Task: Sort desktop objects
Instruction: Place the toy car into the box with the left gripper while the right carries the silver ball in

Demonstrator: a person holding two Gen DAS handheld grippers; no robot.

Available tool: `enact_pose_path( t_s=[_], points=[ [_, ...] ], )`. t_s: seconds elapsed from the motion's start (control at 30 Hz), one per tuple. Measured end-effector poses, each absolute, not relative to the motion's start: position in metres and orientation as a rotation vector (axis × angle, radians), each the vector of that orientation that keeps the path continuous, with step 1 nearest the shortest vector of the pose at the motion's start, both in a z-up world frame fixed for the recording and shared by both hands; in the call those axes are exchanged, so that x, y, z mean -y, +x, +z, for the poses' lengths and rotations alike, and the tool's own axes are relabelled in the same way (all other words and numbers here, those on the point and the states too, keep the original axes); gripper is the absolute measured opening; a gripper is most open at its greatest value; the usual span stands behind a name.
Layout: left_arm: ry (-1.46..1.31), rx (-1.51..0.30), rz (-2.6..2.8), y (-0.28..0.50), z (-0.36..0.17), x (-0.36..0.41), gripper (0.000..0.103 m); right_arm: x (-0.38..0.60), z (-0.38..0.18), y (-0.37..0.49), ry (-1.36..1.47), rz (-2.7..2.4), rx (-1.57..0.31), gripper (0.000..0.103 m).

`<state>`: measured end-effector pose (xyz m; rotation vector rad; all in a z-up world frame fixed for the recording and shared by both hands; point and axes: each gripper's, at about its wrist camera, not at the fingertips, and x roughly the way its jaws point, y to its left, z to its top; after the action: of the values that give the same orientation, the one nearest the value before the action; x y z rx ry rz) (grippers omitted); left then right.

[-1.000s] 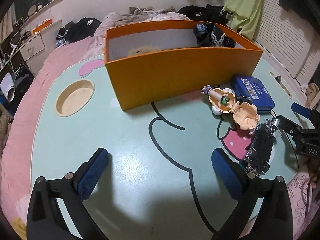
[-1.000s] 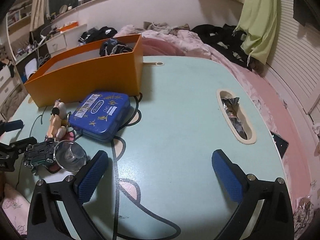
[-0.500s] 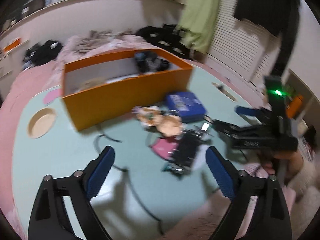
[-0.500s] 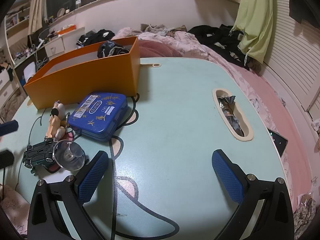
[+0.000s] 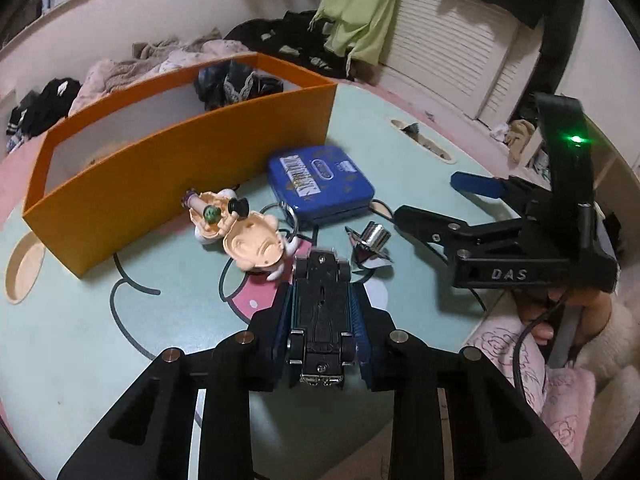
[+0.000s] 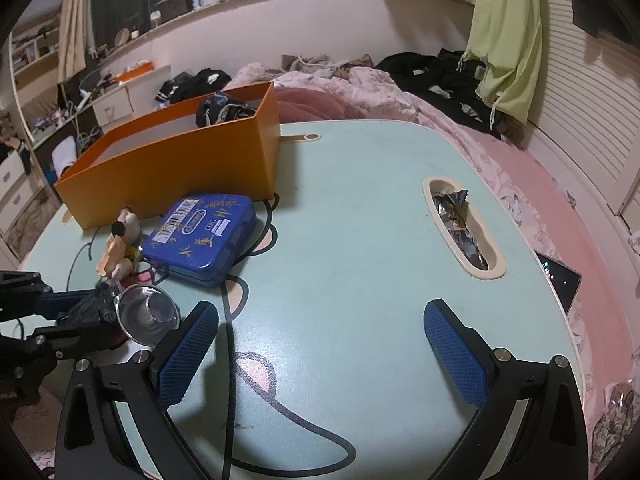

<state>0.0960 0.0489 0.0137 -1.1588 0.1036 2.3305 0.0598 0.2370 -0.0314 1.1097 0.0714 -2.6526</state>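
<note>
Toy car [image 5: 320,316] is being pinched underside-up, just above the worktop [image 5: 120,340], by left gripper [image 5: 320,320], jaws having just been closing; right gripper [image 6: 320,344] jaws spread, empty. Car risks slipping, knocking glass cup [image 5: 370,242] or figurine [image 5: 248,240].

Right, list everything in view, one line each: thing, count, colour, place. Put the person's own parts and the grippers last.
toy car: one, black, upside down between the left gripper's pads
figurine: one, peach, lying before the orange box
tin: one, blue, flat on the table beside the box
orange box: one, open-topped, at the table's far side, dark cloth inside
glass funnel-like piece: one, clear, beside the car
table: one, mint green with cartoon print
phone: one, black, at the table's right edge
hand: one, on the right gripper's handle
left gripper: shut on the toy car
right gripper: open, empty
</note>
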Motion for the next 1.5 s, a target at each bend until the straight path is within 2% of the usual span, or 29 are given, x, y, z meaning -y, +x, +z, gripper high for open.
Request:
enact_pose_path(
  t_s=[0.1, 0.43, 0.57, 0.83, 0.9, 0.93, 0.97, 1.0, 1.27, 1.5],
  points=[
    [-1.123, -0.074, 2.358, 0.104, 0.018, -0.04, 0.03, -0.241, -0.029, 0.062, 1.079, -2.629, -0.019, 0.102],
    [-1.056, 0.102, 2.545, 0.116, 0.032, 0.015, 0.03, -0.232, -0.016, 0.073, 0.987, -2.411, 0.113, 0.087],
    [-1.046, 0.118, 2.585, 0.115, 0.033, 0.025, 0.03, -0.214, -0.012, 0.073, 0.987, -2.336, 0.06, 0.081],
    [-1.025, 0.133, 2.583, 0.116, 0.034, 0.026, 0.03, -0.173, -0.015, 0.06, 1.073, -2.246, -0.05, 0.078],
    [-1.019, 0.134, 2.585, 0.116, 0.034, 0.027, 0.03, -0.169, -0.02, 0.055, 1.111, -2.228, -0.064, 0.063],
    [-1.018, 0.135, 2.586, 0.116, 0.034, 0.026, 0.03, -0.168, -0.021, 0.054, 1.115, -2.227, -0.077, 0.05],
    [-1.019, 0.137, 2.586, 0.116, 0.034, 0.026, 0.03, -0.167, -0.021, 0.054, 1.112, -2.229, -0.089, 0.033],
    [-1.02, 0.14, 2.587, 0.116, 0.033, 0.026, 0.03, -0.167, -0.022, 0.054, 1.113, -2.225, -0.089, 0.031],
    [-0.992, 0.153, 2.603, 0.116, 0.04, 0.031, 0.03, -0.187, -0.009, 0.067, 1.006, -2.269, -0.015, 0.031],
    [-0.895, 0.171, 2.653, 0.096, 0.069, 0.033, 0.03, -0.165, 0.037, 0.051, 0.849, -2.276, -0.053, 0.031]
  ],
)
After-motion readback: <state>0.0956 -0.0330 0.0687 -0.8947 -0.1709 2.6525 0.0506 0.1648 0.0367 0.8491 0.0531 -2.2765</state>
